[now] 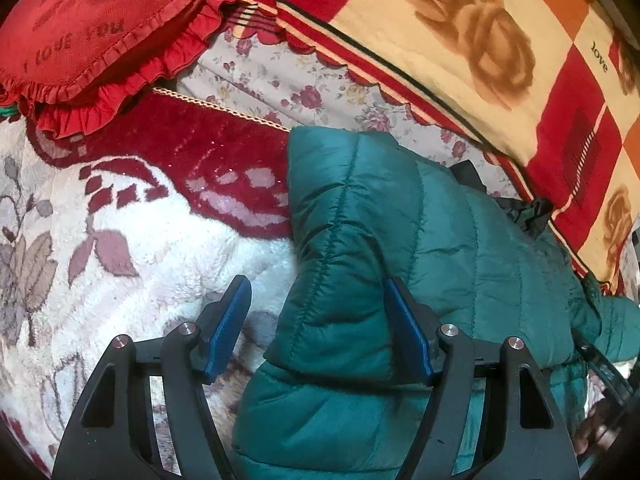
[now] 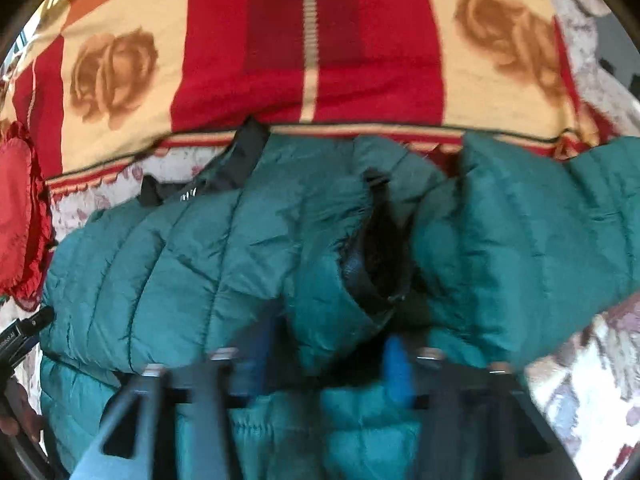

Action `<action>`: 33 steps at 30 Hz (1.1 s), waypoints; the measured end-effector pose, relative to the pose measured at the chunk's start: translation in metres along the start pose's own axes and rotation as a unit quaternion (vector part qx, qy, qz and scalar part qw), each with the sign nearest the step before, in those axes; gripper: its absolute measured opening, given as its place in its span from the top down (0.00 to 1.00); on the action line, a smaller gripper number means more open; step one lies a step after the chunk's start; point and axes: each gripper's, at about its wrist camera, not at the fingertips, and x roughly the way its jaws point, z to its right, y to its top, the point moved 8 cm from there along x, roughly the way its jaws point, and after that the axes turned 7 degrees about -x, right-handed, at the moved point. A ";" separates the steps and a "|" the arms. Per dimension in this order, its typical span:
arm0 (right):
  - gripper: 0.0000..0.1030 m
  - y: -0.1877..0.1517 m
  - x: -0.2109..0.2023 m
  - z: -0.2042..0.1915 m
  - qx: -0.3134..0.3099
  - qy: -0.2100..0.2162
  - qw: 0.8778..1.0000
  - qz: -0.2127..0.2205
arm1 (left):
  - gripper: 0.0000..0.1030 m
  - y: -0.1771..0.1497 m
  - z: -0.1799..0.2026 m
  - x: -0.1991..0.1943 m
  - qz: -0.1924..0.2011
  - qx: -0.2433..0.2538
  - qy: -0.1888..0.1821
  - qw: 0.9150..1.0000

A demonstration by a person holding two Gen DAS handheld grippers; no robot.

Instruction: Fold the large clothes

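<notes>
A teal quilted puffer jacket (image 1: 400, 240) lies on the bed with one part folded over the body. My left gripper (image 1: 316, 328) hangs over the jacket's left edge, open. Its right pad (image 1: 404, 332) is against the puffy fabric and its left pad (image 1: 230, 328) is over the white blanket. In the right wrist view the jacket (image 2: 200, 248) fills the middle, with the dark lining of a sleeve opening (image 2: 376, 264) showing. My right gripper (image 2: 326, 360) is blurred, its blue pads apart with a teal fold between them, not pinched.
A fleecy white and dark red floral blanket (image 1: 132, 248) covers the bed. A red frilled cushion (image 1: 92, 28) sits far left. A red, cream and orange rose-print blanket (image 2: 312, 60) is bunched along the far side. A person's hand (image 2: 18, 412) shows at the left edge.
</notes>
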 end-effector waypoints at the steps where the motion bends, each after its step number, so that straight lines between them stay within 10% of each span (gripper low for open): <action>1: 0.34 0.003 -0.011 0.002 0.000 -0.007 1.000 0.016 | 0.33 0.000 0.000 -0.001 0.000 -0.001 -0.001 1.000; 14: 0.40 0.022 -0.021 -0.087 -0.131 0.025 0.990 0.038 | 0.33 0.012 0.028 -0.020 0.035 0.039 0.004 0.999; 23: 0.44 0.025 0.048 -0.064 -0.079 0.011 0.997 -0.009 | 0.30 0.009 0.025 0.015 0.019 0.046 0.020 0.999; 33: 0.44 0.019 -0.003 -0.059 -0.092 0.019 0.995 0.014 | 0.30 0.008 0.026 0.016 0.020 0.045 0.025 0.998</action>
